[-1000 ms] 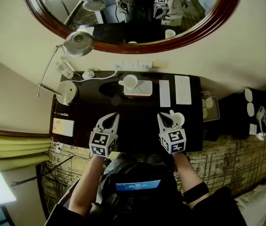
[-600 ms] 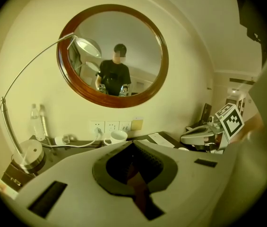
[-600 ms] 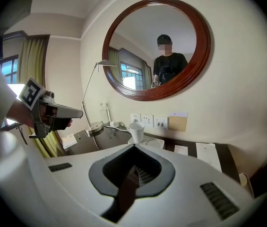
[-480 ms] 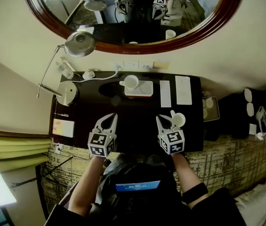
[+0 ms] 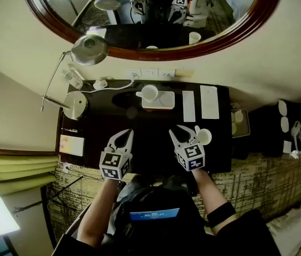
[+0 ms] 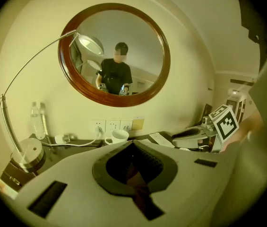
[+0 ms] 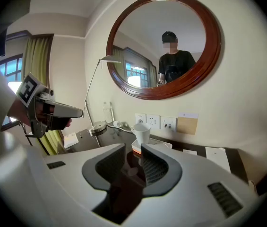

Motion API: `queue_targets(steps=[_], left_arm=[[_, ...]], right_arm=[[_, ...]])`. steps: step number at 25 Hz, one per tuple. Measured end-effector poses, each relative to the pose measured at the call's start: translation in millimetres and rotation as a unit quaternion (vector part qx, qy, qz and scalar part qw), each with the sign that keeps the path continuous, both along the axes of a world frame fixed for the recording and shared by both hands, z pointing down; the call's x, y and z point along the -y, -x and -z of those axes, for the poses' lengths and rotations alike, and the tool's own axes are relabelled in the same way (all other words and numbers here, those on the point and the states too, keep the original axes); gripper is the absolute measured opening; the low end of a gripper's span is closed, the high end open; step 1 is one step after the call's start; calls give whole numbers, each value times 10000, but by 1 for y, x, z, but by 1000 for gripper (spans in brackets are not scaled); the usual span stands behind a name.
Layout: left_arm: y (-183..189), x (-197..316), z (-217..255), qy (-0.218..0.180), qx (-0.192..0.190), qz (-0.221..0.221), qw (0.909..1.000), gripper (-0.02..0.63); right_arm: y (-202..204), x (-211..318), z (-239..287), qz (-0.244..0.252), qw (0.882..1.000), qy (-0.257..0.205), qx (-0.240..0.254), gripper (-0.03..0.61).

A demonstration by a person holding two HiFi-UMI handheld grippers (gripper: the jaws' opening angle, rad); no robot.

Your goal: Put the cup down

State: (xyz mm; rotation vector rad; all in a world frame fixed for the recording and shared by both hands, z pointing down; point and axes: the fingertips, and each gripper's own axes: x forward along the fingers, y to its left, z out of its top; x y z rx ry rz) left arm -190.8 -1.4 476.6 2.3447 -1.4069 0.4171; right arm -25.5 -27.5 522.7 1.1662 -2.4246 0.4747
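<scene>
A white cup (image 5: 204, 137) stands on the dark table (image 5: 150, 127) near its front right, free of both grippers. My right gripper (image 5: 181, 130) is just left of it, jaws opening, with a narrow gap and nothing between them; the right gripper view (image 7: 133, 148) shows the same. My left gripper (image 5: 123, 135) hovers over the table's front left, shut and empty, as the left gripper view (image 6: 132, 144) confirms. A second white cup (image 5: 149, 93) (image 7: 142, 132) (image 6: 119, 136) sits on a small tray (image 5: 164, 100) at the back.
A desk lamp (image 5: 89, 49) with a round base (image 5: 75, 104) stands at the back left beside a water bottle (image 5: 74, 80) and a cable. Two white paper strips (image 5: 188, 105) lie right of the tray. A notepad (image 5: 71, 144) lies at the left edge. An oval mirror (image 5: 150, 15) hangs on the wall.
My right gripper has slid left, away from the cup, and its jaws have parted a little. The cup stays on the table. The left gripper has not moved.
</scene>
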Motion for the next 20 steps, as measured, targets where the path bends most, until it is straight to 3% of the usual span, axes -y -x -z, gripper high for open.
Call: queue_targets(steps=[2,5,9,14,20], left_arm=[[3,4,-2,13,27,6,10000,0],[6,11,-10,30,92,-22,10000,0],[7,23,-24,100,161,-36,9998,0],[5,40,-41,88,162,35,9998,0],[12,58,-63,168,200,246,9994,0]], right_arm=[[10,13,-7,134,9999,12,-16,190],[26,39,-24,388,9992,-34,-83,250],[51,74,-53,868,9960,-43,-208,420],[73,119,-78,1238,9921,-32,-212,494],[88,166,-96,1612,9864,-161,-271,522]])
